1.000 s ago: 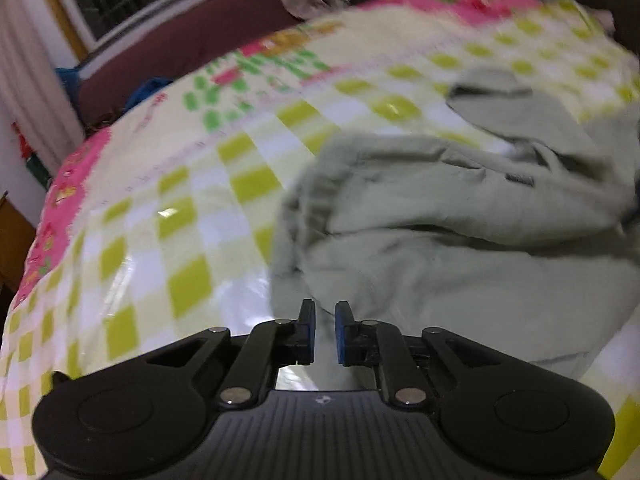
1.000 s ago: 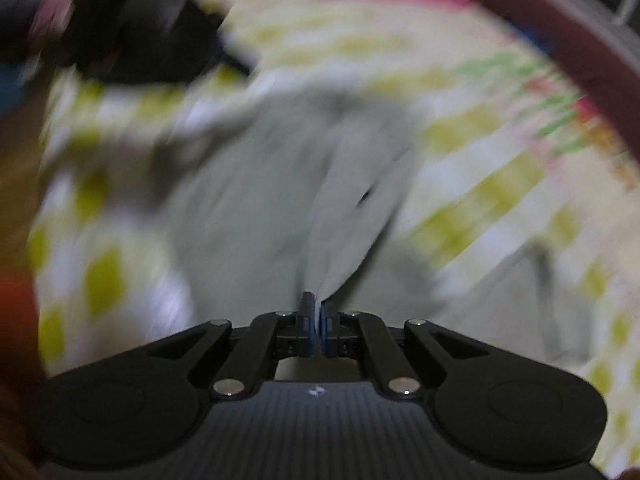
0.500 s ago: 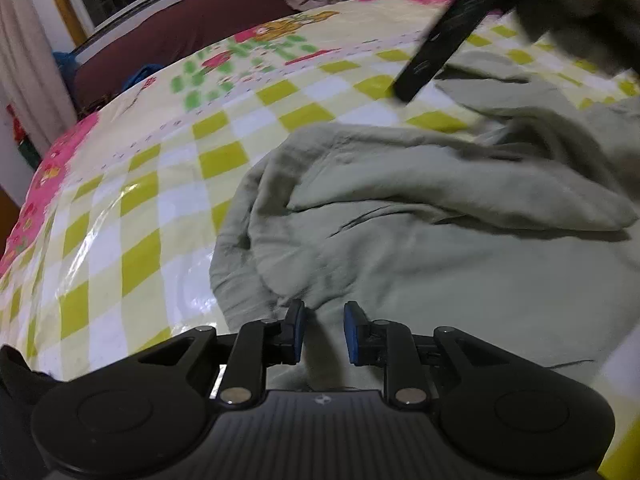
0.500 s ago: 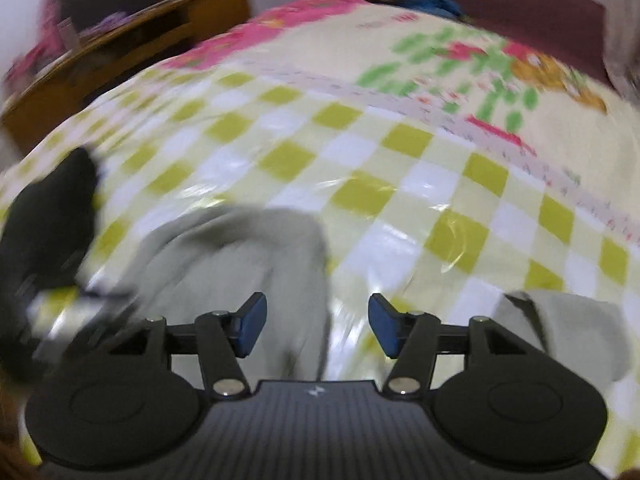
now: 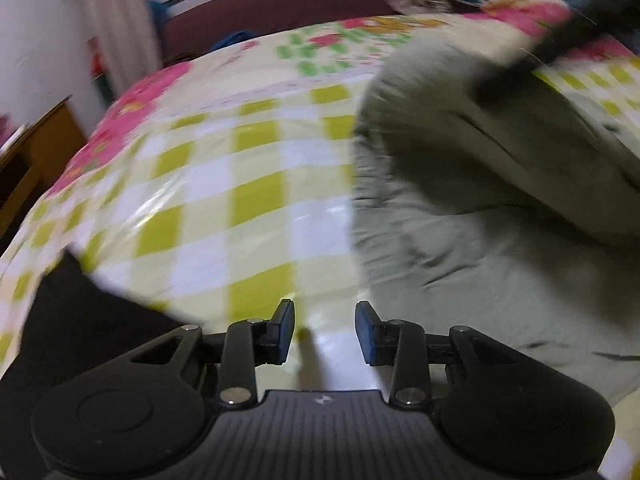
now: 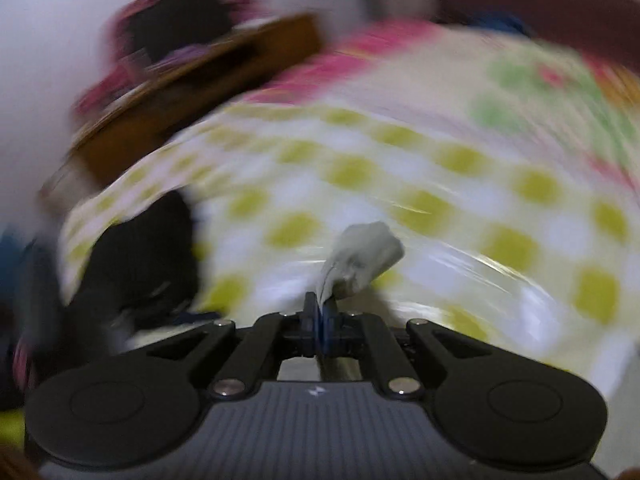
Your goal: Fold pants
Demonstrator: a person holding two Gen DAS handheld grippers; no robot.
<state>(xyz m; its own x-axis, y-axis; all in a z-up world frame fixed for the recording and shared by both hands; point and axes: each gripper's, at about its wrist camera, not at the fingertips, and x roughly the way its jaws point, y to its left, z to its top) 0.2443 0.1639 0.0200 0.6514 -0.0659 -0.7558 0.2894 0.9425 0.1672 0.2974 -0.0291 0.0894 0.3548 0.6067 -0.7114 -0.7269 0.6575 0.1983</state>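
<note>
Covering the bed (image 5: 224,184) is a glossy sheet with yellow-green checks, and the grey-green pants (image 5: 480,240) are lying crumpled on its right part in the left wrist view. The left tool (image 5: 325,330) is hanging over bare sheet just beside the edge of the pants; its jaws have just been opening and nothing is between them. The right tool (image 6: 321,322) has just been closing, and now it is pinching a small corner of the pants (image 6: 364,256), which is sticking up past the blue pads. Both views are blurred. I judge the step is taking hold of the pants to spread them flat; no fold is made yet. Next, the left tool needs to grip an edge of the cloth, so both tools can pull it straight.
</note>
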